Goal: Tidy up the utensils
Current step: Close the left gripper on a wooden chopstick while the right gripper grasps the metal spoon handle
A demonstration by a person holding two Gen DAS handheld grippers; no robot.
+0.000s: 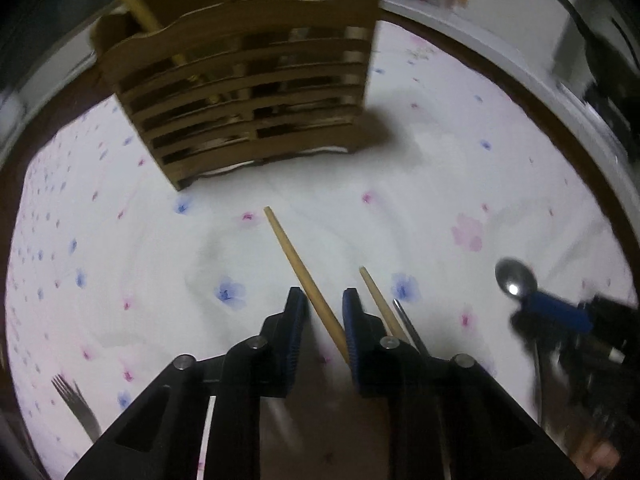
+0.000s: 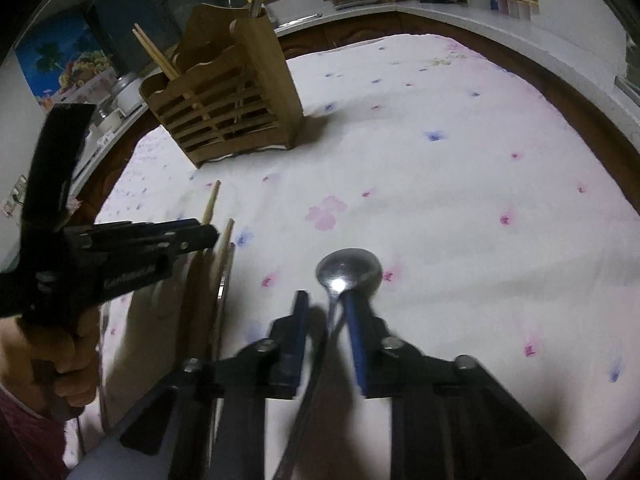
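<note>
Chopsticks lie on the flowered cloth (image 1: 400,168) before the wooden holder (image 1: 248,92); our left gripper (image 1: 322,320) has one chopstick (image 1: 304,276) between its narrowed fingers, though we cannot tell whether they clamp it. Our right gripper (image 2: 326,320) has closed on the spoon (image 2: 349,269).

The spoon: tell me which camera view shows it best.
Right wrist view. The spoon sits centre frame, bowl clear, its handle running back between the right tool's fingers. The left wrist view shows only a small, blurred spoon at the right edge.
</note>
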